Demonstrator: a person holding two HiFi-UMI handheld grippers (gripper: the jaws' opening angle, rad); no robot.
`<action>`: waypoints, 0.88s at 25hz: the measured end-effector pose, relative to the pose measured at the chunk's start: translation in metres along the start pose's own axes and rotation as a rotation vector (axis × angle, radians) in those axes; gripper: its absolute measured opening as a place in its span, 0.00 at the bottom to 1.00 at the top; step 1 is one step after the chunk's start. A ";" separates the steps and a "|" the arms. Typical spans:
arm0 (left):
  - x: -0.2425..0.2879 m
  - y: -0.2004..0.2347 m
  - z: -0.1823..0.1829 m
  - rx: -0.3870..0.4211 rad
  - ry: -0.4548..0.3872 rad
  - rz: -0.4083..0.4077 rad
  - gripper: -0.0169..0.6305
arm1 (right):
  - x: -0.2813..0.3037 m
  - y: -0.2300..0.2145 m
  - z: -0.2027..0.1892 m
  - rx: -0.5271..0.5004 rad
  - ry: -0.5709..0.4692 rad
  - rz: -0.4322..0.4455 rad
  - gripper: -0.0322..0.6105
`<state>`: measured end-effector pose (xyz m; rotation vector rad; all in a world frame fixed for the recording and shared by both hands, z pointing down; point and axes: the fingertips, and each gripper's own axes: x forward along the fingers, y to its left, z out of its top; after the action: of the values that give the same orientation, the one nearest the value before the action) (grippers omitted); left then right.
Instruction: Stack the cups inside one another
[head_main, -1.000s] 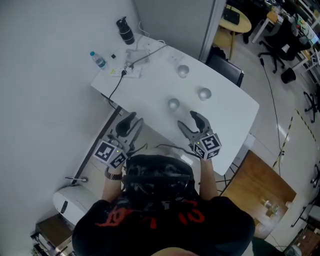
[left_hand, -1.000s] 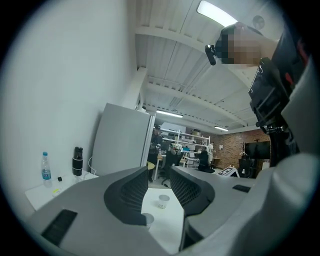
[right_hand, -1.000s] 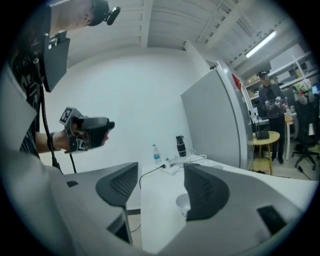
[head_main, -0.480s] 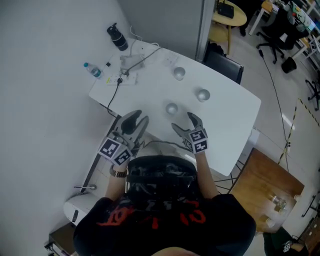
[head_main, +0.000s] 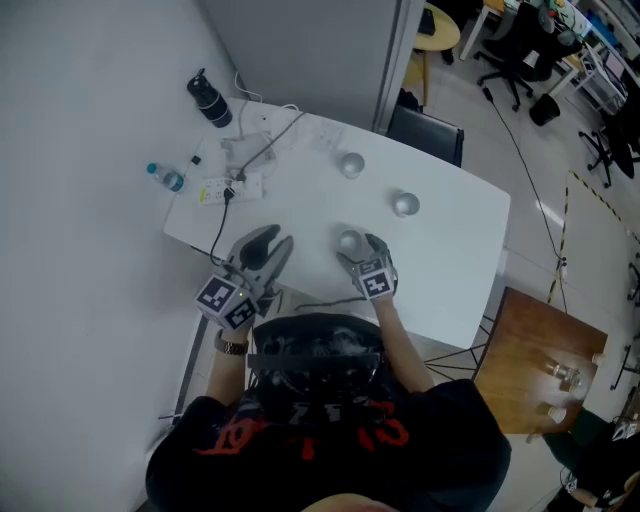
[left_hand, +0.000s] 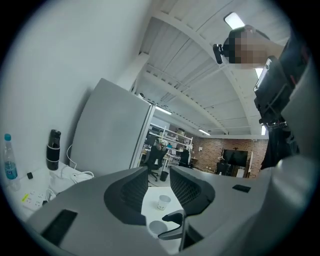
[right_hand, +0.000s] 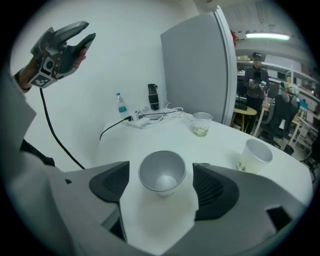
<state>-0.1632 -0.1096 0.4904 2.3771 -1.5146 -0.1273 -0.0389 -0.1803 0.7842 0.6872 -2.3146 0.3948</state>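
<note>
Three paper cups stand on the white table (head_main: 450, 260): a far cup (head_main: 350, 165), a right cup (head_main: 404, 204) and a near cup (head_main: 349, 240). My right gripper (head_main: 358, 250) has just been opening and now straddles the near cup. In the right gripper view that cup (right_hand: 162, 172) stands upright between the spread jaws of the right gripper (right_hand: 161, 167), and neither pad touches it. My left gripper (head_main: 275, 240) hovers open and empty over the table's near left edge. Between the jaws of the left gripper (left_hand: 159, 172) I see two cups (left_hand: 163, 202) further off.
A power strip with cables (head_main: 225, 185), a water bottle (head_main: 165, 178) and a black flask (head_main: 205, 100) sit at the table's far left corner. A dark chair (head_main: 425, 135) stands behind the table. A wooden table (head_main: 540, 345) is to the right.
My right gripper has dropped forward and down from above the table's near edge onto the near cup, its jaws wider. The left gripper has shifted slightly forward.
</note>
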 end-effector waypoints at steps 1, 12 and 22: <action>-0.004 0.010 0.001 -0.001 0.004 -0.007 0.24 | 0.006 -0.001 -0.001 0.008 0.015 -0.023 0.68; 0.007 0.057 0.014 -0.001 0.031 -0.130 0.24 | 0.013 0.003 -0.002 0.110 0.007 -0.151 0.60; 0.036 0.036 0.005 -0.042 0.032 -0.227 0.21 | -0.050 -0.003 -0.030 0.201 -0.038 -0.238 0.60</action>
<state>-0.1801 -0.1565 0.5000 2.4972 -1.2118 -0.1702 0.0098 -0.1510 0.7717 1.0646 -2.2130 0.5104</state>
